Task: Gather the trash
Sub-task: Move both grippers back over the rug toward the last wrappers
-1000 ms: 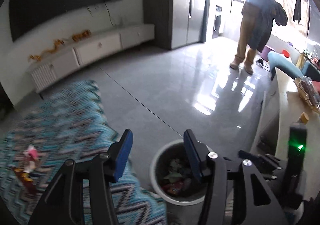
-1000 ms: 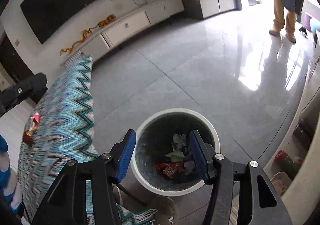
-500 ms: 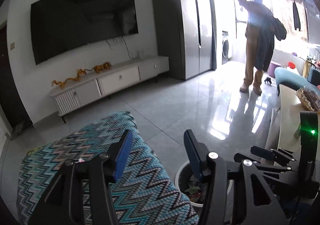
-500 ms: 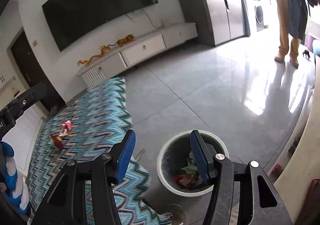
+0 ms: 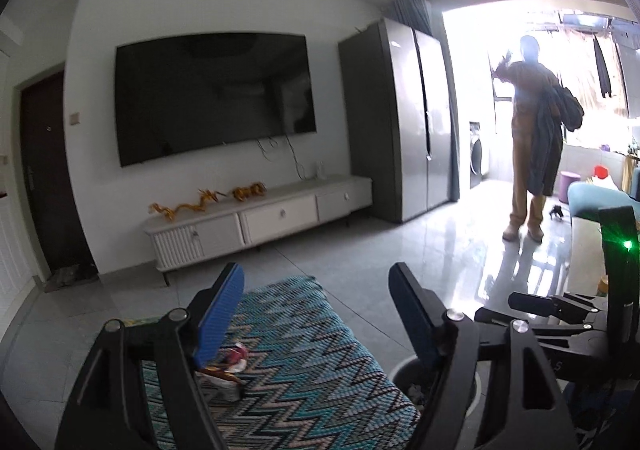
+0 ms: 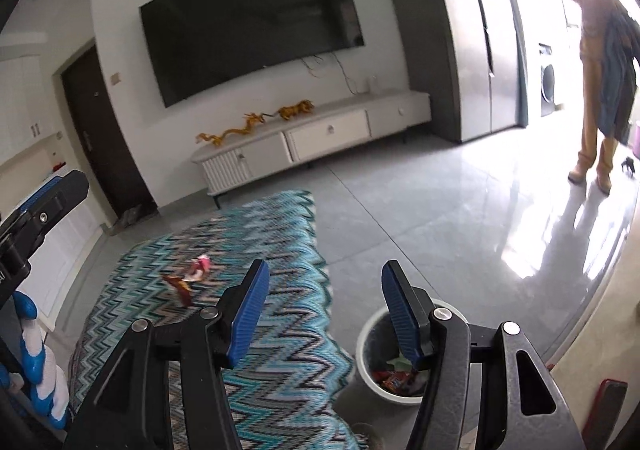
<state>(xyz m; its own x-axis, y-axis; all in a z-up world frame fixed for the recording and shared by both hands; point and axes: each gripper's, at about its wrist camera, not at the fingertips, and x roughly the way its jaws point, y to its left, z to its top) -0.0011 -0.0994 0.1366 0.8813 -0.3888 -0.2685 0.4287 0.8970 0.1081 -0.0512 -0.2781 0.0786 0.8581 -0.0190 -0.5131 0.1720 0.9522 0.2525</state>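
I see my left gripper [image 5: 316, 314] spread wide, empty | right gripper [image 6: 324, 298] also spread, empty | wrappers [image 6: 188, 276] on zigzag rug [image 6: 280, 234], frame centre-left | trash bin [image 6: 370, 334] lower right, beside rug.

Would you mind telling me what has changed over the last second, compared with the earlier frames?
Both grippers swung up from over the trash bin to face the TV wall; the bin slid low in both views. Left gripper and right gripper stayed open and empty. The wrappers still lie on the rug.
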